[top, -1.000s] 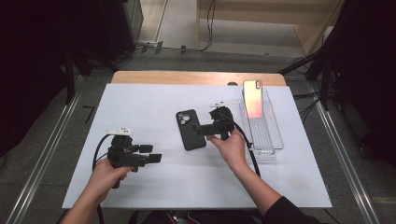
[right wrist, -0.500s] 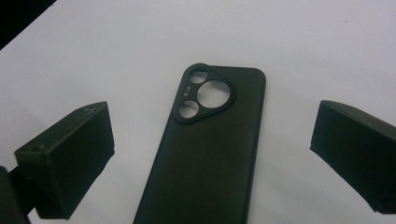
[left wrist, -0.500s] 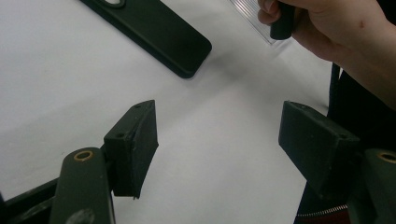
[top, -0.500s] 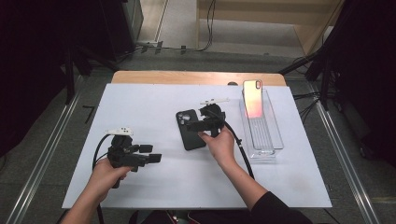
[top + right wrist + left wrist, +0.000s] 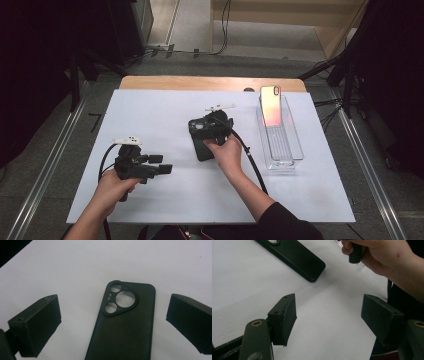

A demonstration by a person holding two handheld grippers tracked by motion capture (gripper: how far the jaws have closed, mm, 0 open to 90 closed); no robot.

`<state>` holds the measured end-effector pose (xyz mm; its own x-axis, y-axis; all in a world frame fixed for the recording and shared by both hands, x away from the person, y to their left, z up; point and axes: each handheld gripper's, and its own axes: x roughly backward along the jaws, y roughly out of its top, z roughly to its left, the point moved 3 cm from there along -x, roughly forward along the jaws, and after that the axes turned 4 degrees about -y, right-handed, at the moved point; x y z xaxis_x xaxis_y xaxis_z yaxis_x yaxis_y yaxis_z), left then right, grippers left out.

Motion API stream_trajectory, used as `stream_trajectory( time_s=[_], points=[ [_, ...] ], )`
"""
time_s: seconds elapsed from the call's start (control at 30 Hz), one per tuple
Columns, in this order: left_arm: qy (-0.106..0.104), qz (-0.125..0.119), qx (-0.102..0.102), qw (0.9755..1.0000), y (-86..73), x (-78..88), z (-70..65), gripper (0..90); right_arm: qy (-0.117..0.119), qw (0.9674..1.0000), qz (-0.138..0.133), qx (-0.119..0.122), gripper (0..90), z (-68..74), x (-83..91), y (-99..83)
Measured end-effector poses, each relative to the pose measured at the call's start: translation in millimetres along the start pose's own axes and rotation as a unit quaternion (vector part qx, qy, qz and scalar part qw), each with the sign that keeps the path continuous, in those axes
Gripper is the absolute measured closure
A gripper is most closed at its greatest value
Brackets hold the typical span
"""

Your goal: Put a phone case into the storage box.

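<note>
Step in hand: approach to grasp. The black case [image 5: 125, 325] lies flat, camera cutout up, mid-table [image 5: 165, 110]. Right gripper [image 5: 113, 327] hovers over it, fingers spread astride, not touching. Left gripper [image 5: 329, 320] idles nearby, fingers spread, empty. Next: lower and close across the case's long edges.
</note>
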<state>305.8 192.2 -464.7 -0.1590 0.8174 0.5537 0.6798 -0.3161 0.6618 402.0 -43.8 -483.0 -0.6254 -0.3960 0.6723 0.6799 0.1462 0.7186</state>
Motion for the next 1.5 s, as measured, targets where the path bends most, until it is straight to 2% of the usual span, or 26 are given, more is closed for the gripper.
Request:
stream_trajectory(
  time_s=[0.4,0.57,0.93,1.5],
  points=[
    [0.001,-0.001,0.000,1.0000,0.1,0.3,0.1,28.7,-0.017,0.9998,0.005,-0.007,2.3,-1.4,-8.2,-1.7],
    [0.001,-0.001,0.000,1.0000,0.1,0.4,0.2,28.7,-0.029,0.9996,0.004,0.002,2.3,0.7,-9.9,-3.9],
    [0.001,-0.002,0.000,1.0000,0.3,0.6,-0.1,28.6,-0.031,0.9995,0.004,-0.007,2.4,-0.7,-14.0,-10.0],
    [0.001,-0.004,-0.001,1.0000,0.4,1.3,0.8,28.7,-0.051,0.9986,0.018,0.000,3.2,-1.0,-25.7,-26.8]
  ],
)
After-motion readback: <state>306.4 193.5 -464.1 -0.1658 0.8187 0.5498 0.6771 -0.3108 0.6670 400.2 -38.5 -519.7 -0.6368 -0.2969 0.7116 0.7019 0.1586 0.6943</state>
